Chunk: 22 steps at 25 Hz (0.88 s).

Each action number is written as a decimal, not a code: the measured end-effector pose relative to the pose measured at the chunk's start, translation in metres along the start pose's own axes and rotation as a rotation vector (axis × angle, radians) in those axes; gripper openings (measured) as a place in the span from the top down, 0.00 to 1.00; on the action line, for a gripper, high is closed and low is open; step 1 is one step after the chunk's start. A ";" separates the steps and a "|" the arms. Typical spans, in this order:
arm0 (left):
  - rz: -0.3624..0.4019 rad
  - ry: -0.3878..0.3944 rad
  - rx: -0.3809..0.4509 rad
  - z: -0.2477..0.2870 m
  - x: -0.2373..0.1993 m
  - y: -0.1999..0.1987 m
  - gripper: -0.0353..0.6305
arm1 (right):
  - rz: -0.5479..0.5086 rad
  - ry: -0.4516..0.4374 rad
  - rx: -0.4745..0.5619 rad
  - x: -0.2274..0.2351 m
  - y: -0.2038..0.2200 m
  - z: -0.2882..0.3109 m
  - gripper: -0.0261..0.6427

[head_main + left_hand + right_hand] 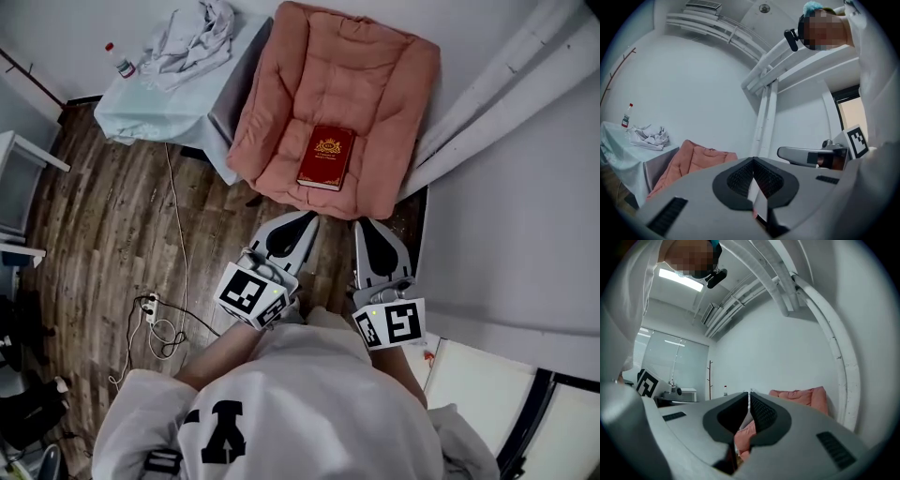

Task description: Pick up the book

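Head view is looking steeply down on a person in a white top who is holding both tools out toward 12 o'clock. The left gripper (302,221) is pointing slightly toward 1 o'clock, and the right gripper (367,226) is sitting just beside it at its 3 o'clock. Each is carrying its marker cube at the near end, close to the person's chest.

The left gripper view is showing its two jaws meeting in a closed line with nothing between the pads. The right gripper view is showing the same: jaws pressed together and empty.

The book (326,157), red with a gold emblem on its cover, is lying flat on the salmon cushion (375,84), near the cushion's front edge. It is sitting at 12 o'clock from the two jaw tips and apart from them, with neither tool touching it.

At 10 o'clock in the head view a table (141,117) under a pale cloth is standing beside the cushion. It is bearing a small bottle (119,60) and a crumpled white garment (192,37).

On the wooden floor (94,225), at 9 o'clock from the left gripper, a power strip (150,307) is lying with a thin cable (176,206) running from it toward the table.

A white wall (525,216) is filling the 3 o'clock side.
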<state>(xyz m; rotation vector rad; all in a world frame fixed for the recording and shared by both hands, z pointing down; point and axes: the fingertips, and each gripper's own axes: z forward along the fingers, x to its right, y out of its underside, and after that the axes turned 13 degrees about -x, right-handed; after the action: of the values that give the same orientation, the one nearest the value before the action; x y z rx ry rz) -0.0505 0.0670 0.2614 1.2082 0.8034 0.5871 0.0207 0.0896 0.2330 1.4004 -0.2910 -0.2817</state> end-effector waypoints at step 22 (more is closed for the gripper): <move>-0.038 -0.041 0.015 0.016 -0.069 -0.008 0.94 | 0.022 0.028 0.011 0.020 -0.005 0.053 0.91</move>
<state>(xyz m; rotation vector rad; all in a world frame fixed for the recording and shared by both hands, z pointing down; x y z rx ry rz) -0.0790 0.0028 0.2713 1.2126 0.7957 0.5248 0.0205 0.0328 0.2362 1.4101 -0.2846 -0.2422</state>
